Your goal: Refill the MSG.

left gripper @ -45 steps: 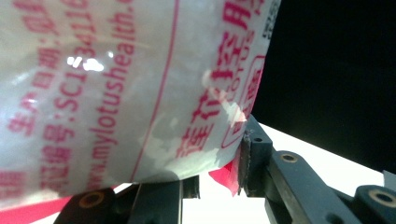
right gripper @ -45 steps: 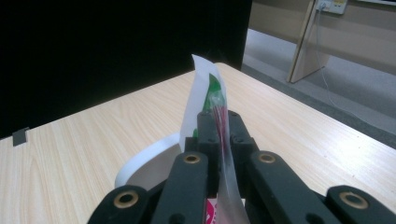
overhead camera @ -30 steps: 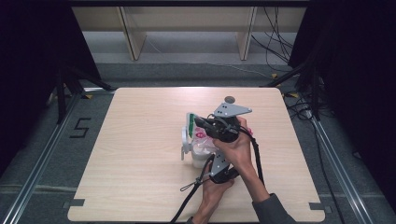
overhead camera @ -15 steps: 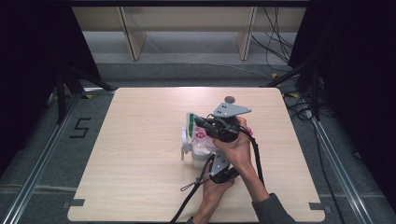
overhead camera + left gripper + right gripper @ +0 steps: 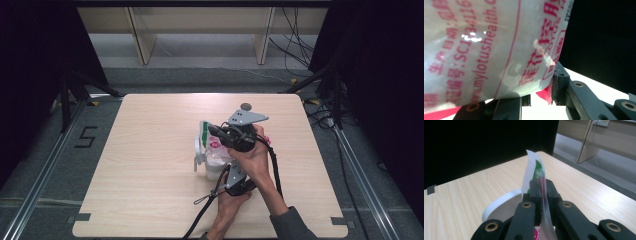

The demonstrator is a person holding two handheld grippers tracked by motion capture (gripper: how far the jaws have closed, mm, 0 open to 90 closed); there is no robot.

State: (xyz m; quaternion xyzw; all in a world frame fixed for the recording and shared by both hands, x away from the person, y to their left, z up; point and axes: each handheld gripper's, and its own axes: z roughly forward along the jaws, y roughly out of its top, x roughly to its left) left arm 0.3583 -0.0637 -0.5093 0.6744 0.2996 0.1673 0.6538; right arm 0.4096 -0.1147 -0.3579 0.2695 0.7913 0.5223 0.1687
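Near the person, the left gripper point(image 5: 227, 172) squeezes the low part of a plastic bag point(image 5: 486, 47) with red writing, one jaw on each side. The bag stands on the wooden table point(image 5: 150, 175), about in the middle. Just past it, the right gripper point(image 5: 541, 185) pinches the bag's thin top edge tight. A white cup point(image 5: 499, 206) sits right beside the bag.

We hold both grippers close together mid-table: our right gripper point(image 5: 212, 131) is clamped tight, our left gripper point(image 5: 220, 172) partly closed, just below it.
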